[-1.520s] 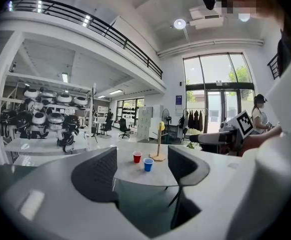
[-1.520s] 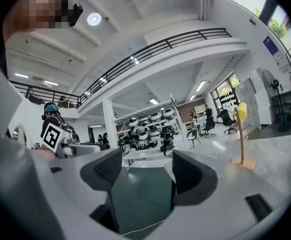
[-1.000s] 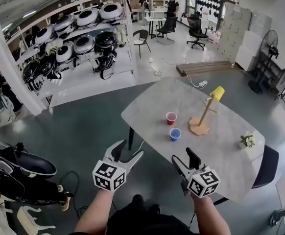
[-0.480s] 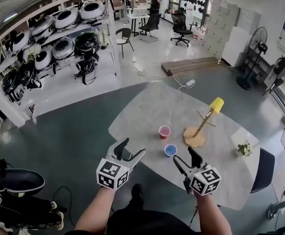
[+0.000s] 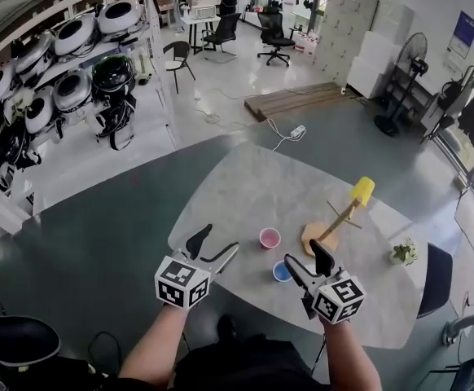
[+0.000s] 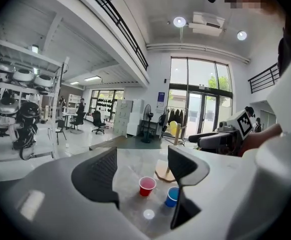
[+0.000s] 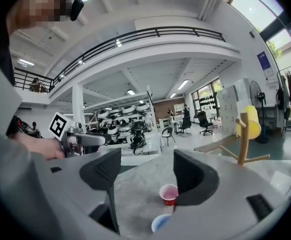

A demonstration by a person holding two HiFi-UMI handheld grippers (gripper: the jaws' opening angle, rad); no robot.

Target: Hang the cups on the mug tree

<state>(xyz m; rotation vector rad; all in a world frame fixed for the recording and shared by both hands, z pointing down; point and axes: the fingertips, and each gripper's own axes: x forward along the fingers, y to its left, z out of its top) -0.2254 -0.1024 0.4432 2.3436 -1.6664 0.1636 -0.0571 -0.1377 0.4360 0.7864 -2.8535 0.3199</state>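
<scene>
Right now both of my tools hang released over the near edge of the counter. The left tool has its jaws spread with nothing between the pads, and the right tool is just as wide and just as empty.

The red cup stands upright with its mouth up, a little in from the near edge. The blue cup stands the same way, closer to that edge and just beside my right tool's tips. Both have their long axis vertical. The mug tree sits to the right of the cups, its round base flat on the counter. The yellow cup is at the top of its post.

From the head view the post seems to lean towards the far right corner. The right tool's view shows it standing straight, with pegs slanting up and out, and the yellow cup against the side of the post's top. I cannot tell which way that cup's mouth faces. In the left tool's view, one jaw covers most of the post, but both cups on the counter show between the jaws. Only the head view shows the small plant near the right edge.
</scene>
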